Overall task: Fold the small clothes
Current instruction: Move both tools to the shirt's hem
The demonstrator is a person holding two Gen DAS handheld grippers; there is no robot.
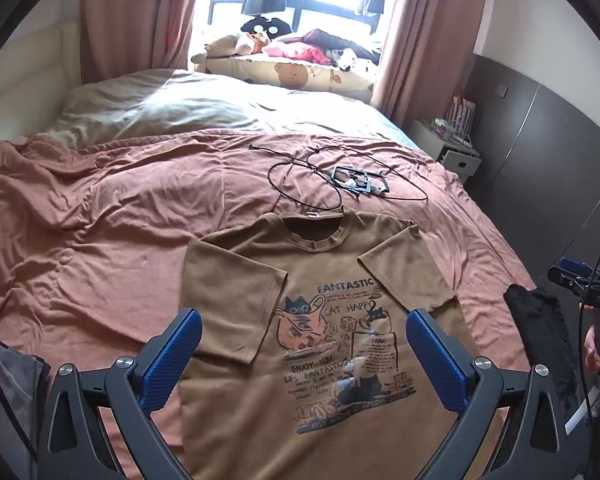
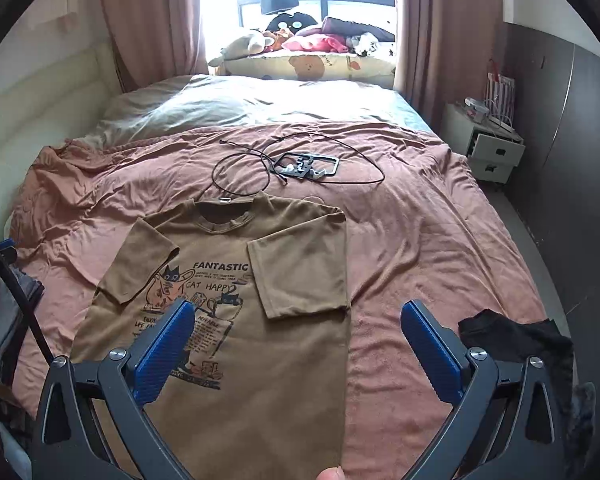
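Note:
A brown T-shirt (image 1: 320, 320) with a cat print lies face up on the pink bedspread (image 1: 100, 220), both sleeves folded in over its front. My left gripper (image 1: 304, 320) hangs above the shirt's lower half, jaws wide open with nothing between the blue pads (image 1: 172, 360). In the right wrist view the same T-shirt (image 2: 240, 280) lies left of centre. My right gripper (image 2: 296, 312) hovers over its right edge, open and empty. The right gripper also shows at the right edge of the left wrist view (image 1: 584, 284).
Black cables and a dark frame (image 1: 356, 180) lie on the bedspread beyond the collar. A black garment (image 2: 516, 340) sits near the bed's right edge, grey clothes (image 1: 8, 380) at the left. A white nightstand (image 2: 488, 144) stands by dark wardrobes; pillows and soft toys (image 2: 300, 44) fill the window sill.

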